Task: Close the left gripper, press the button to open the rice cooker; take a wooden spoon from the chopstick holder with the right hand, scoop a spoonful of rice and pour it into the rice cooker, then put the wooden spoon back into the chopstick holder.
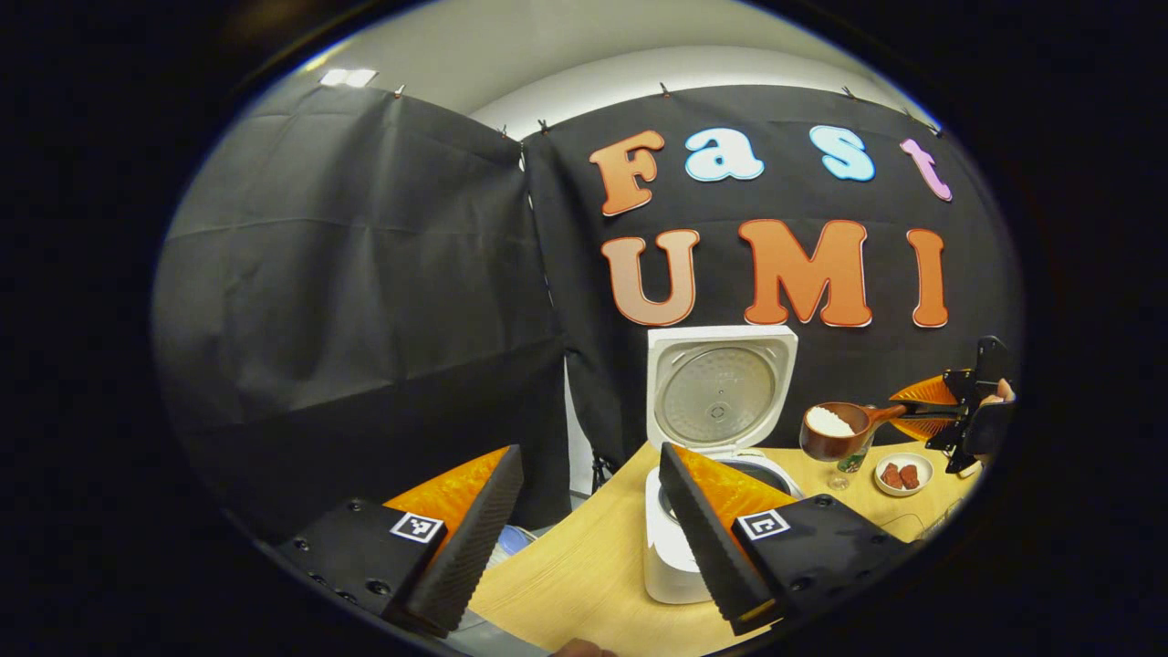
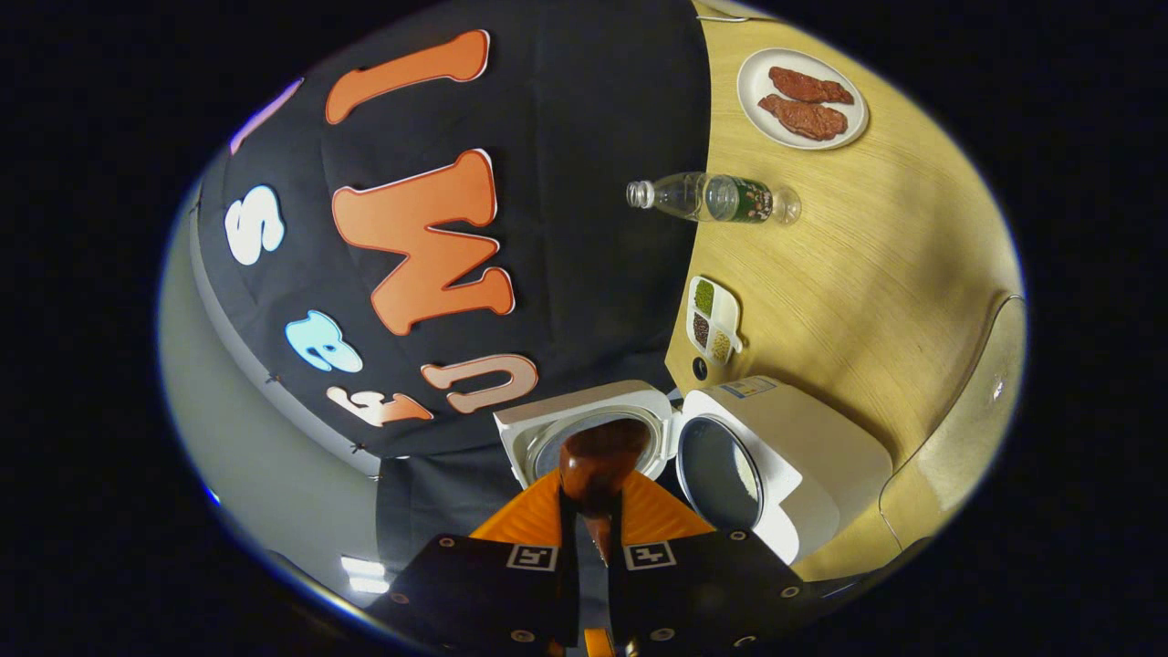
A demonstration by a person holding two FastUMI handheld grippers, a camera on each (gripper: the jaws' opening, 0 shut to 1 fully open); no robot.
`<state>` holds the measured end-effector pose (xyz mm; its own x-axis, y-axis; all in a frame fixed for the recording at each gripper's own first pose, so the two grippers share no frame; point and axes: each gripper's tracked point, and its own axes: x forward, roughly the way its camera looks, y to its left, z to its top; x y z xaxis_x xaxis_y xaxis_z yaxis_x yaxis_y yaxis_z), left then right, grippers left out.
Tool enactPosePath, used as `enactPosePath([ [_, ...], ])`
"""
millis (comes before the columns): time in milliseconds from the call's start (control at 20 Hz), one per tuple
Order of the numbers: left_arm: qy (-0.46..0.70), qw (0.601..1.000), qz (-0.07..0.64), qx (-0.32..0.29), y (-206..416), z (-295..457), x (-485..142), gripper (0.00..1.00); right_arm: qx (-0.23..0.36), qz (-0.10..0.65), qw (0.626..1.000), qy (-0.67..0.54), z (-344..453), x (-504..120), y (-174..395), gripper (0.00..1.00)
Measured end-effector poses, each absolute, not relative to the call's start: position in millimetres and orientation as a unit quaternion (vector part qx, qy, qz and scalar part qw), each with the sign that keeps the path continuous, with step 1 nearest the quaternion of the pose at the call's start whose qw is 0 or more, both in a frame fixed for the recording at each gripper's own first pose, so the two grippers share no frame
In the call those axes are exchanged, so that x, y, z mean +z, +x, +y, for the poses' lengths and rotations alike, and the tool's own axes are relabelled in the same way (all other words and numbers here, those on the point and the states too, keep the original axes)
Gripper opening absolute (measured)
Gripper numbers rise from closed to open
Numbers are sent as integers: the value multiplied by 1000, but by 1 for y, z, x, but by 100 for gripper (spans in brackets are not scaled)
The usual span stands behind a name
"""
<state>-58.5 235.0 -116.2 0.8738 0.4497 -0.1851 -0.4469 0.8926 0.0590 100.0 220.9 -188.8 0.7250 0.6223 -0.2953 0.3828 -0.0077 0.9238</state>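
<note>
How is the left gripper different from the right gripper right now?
The left gripper has its jaws spread wide apart and holds nothing; the right gripper has its jaws shut on the wooden spoon, which carries white rice. The left gripper sits low, near the open rice cooker; the right gripper is held up above the table. Both point towards the cooker.

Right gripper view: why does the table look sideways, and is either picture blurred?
Right gripper view: the light wooden table runs sideways because the camera is rolled; the fisheye bends its edge; the brown wooden spoon is soft. Left gripper view: sharp, and the white rice cooker is evenly lit.
</note>
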Motion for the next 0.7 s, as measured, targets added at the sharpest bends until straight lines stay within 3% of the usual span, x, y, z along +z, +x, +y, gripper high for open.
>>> enactPosePath([
  [200, 1, 963, 107, 246, -64, 256, -123, 100, 100, 368, 656, 651, 251, -191, 122, 12],
  [550, 3, 958, 124, 261, -72, 278, -138, 97, 115, 338, 810, 465, 287, -180, 169, 12],
  [700, 2, 956, 131, 264, -72, 288, -144, 100, 127, 317, 854, 392, 299, -173, 180, 12],
])
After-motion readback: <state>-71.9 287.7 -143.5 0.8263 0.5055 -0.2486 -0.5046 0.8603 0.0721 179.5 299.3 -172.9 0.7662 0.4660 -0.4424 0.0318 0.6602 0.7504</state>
